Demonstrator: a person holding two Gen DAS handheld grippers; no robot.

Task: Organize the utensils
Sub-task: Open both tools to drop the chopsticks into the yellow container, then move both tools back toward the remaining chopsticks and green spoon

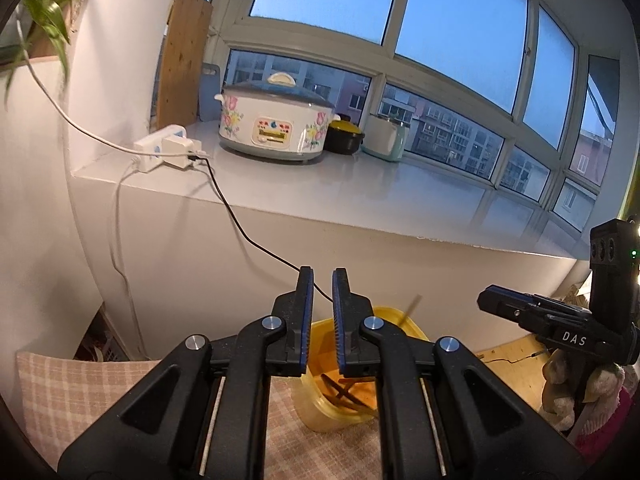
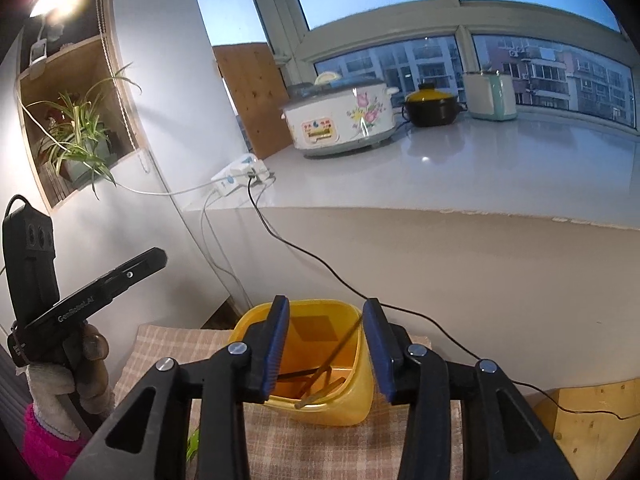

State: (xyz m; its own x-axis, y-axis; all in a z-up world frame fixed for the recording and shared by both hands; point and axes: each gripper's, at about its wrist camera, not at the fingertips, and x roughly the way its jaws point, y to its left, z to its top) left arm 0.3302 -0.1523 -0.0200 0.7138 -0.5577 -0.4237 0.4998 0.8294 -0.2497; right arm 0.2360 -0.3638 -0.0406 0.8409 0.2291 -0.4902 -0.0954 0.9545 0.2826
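On the left, the left gripper (image 1: 322,280) hangs above the checked cloth (image 1: 72,392), its jaws nearly together with nothing between them. Just beyond its tips stands the yellow container (image 2: 340,408), upright on the cloth near the sill wall, with several chopsticks (image 2: 320,390) lying slanted inside. One chopstick (image 2: 344,340) leans up against the far right rim. Further right, the right gripper (image 2: 326,312) sits over the container's mouth with jaws apart and empty (the leaning stick passes between them in this view, apparently untouched). The step looks like a release into the container. To finish well, the right gripper should draw back clear of the leaning stick and the black cable (image 2: 304,250).
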